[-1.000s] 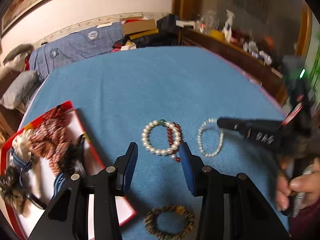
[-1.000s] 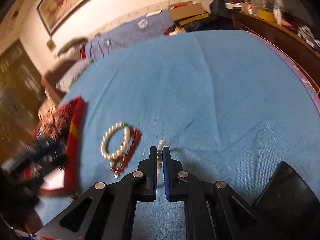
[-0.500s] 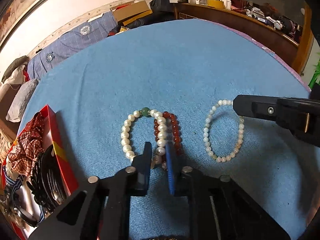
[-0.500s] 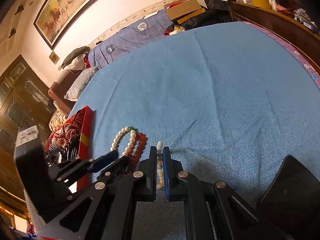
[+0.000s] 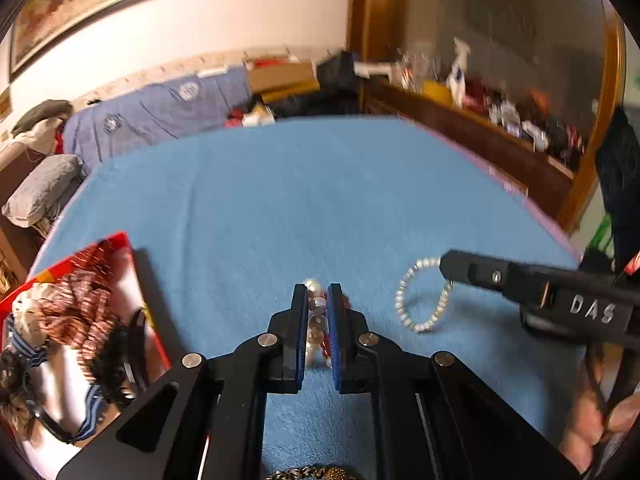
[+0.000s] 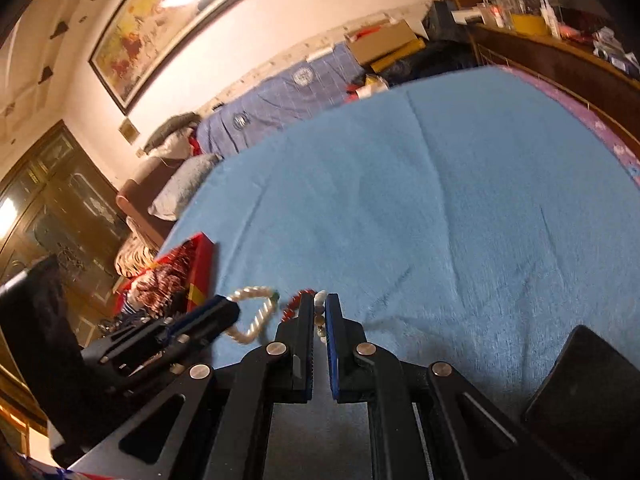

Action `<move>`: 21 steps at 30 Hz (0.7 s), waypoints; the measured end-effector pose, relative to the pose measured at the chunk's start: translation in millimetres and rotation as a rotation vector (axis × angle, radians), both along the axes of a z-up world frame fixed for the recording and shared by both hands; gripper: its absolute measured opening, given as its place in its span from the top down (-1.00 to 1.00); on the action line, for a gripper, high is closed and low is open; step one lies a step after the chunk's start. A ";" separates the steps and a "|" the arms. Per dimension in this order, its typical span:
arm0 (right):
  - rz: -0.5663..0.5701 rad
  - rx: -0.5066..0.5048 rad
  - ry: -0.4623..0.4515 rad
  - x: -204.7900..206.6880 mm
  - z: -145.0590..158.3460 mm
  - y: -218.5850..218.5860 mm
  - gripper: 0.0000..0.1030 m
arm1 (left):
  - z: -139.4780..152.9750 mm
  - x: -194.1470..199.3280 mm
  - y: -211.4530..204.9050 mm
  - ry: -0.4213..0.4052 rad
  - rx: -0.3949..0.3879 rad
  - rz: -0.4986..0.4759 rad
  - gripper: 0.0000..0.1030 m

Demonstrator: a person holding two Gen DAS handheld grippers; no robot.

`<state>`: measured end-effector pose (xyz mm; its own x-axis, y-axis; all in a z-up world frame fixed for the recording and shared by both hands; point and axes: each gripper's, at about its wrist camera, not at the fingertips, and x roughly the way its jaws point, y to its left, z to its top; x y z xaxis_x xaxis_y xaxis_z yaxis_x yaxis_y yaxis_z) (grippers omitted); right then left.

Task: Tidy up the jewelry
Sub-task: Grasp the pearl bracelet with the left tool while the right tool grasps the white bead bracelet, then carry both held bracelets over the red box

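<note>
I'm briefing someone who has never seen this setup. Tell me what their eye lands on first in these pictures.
Two black grippers meet low over the blue cloth. The left gripper is shut on a pearl bracelet with a red bead bracelet at its fingers, and the right gripper is shut on a smaller pearl bracelet to its right. At the left edge a red box is crammed with hair ties.
</note>
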<state>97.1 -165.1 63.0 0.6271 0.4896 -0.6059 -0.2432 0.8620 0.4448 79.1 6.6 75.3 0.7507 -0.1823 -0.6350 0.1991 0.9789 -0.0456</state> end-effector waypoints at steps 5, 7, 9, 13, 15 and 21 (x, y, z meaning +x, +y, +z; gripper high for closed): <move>0.001 -0.003 -0.088 -11.3 13.8 2.9 0.88 | 15.5 -11.6 0.6 -0.116 0.042 0.071 0.83; 0.009 0.002 -0.106 -13.6 17.0 5.3 0.88 | 18.9 -13.4 2.2 -0.128 0.035 0.077 0.83; 0.018 0.000 -0.121 -15.9 19.1 8.6 0.88 | 20.0 -15.4 3.4 -0.146 0.045 0.095 0.83; 0.031 -0.008 -0.139 -19.2 19.6 14.4 0.88 | 20.7 -15.1 4.3 -0.145 0.047 0.101 0.83; 0.034 -0.013 -0.144 -20.0 20.1 16.4 0.88 | 20.1 -16.8 5.6 -0.146 0.049 0.103 0.83; 0.043 -0.009 -0.151 -18.9 18.8 19.1 0.88 | 20.7 -17.0 5.5 -0.149 0.051 0.105 0.83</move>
<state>78.2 -146.0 81.9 0.6903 0.5127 -0.5105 -0.3435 0.8532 0.3925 62.1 12.1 96.1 0.8502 -0.0680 -0.5220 0.0964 0.9950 0.0275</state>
